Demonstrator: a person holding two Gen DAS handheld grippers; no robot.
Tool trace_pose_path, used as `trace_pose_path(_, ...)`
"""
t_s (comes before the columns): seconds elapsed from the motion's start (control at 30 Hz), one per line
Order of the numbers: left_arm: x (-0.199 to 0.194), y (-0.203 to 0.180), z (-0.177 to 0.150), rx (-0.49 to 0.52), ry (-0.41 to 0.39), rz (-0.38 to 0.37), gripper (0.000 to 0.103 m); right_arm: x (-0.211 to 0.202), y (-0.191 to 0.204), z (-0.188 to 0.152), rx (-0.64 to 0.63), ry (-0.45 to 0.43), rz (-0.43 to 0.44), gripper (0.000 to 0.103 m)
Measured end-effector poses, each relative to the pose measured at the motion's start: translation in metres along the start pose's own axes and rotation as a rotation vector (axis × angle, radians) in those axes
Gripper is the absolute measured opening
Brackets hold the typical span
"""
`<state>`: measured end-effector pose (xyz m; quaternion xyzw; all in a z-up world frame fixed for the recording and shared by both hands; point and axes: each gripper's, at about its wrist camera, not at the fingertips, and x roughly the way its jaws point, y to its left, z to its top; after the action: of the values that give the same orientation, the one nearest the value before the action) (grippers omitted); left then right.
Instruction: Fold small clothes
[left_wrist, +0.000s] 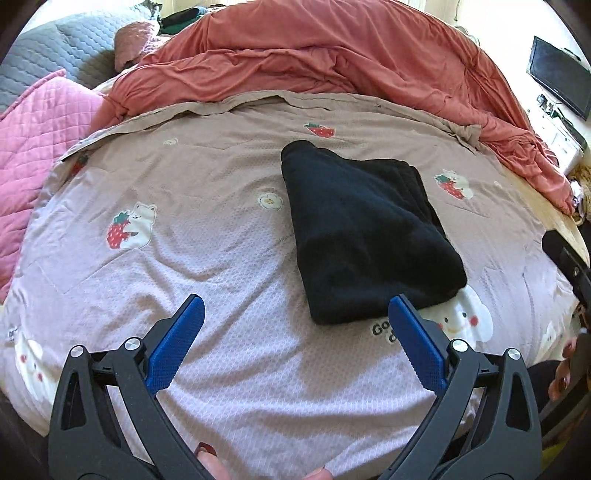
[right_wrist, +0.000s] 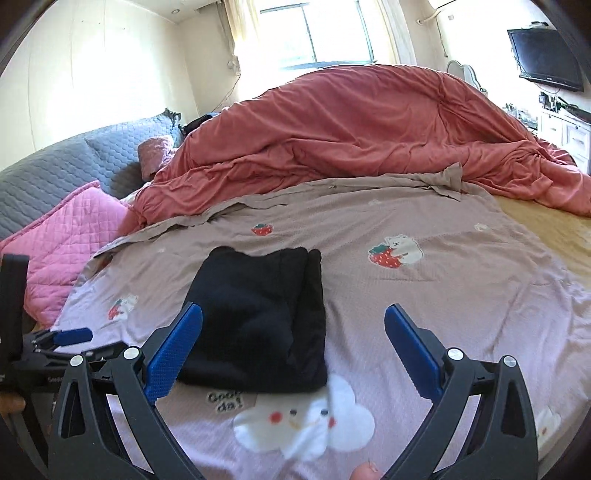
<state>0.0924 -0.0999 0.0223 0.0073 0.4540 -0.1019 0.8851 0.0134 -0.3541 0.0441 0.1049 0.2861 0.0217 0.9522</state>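
A small black garment (left_wrist: 365, 232) lies folded into a compact bundle on the mauve bedspread (left_wrist: 207, 236); it also shows in the right wrist view (right_wrist: 258, 321). My left gripper (left_wrist: 297, 314) is open and empty, hovering just in front of the garment, its right finger (left_wrist: 417, 343) near the garment's near corner. My right gripper (right_wrist: 293, 325) is open and empty, its left finger (right_wrist: 173, 354) overlapping the garment's near left edge. The left gripper's blue tip (right_wrist: 72, 336) shows at the left of the right wrist view.
A rumpled salmon duvet (right_wrist: 351, 136) is piled across the back of the bed. Pink quilted pillows (left_wrist: 40, 147) and a grey quilted cover (right_wrist: 74, 166) lie at the left. A wall TV (right_wrist: 546, 59) and a white cabinet (right_wrist: 565, 129) stand at the right.
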Motion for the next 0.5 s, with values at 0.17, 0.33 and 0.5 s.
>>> trace_pose_path(0.17,-0.009,0.004,-0.01,-0.005,0.006,-0.003,0.093,-0.02,0.015,-0.011,-0.039,0.031,-0.046,0.098)
trace_pose_path(0.33,-0.017,0.011,-0.023,-0.02,0.009,-0.006,0.093,-0.029,0.029,-0.025,-0.073,0.1,-0.062,0.098)
trace_pose_path(0.5,-0.019,0.016,-0.037,-0.029,0.033,-0.015,0.093,-0.032,0.032,-0.033,-0.068,0.152,-0.061,0.098)
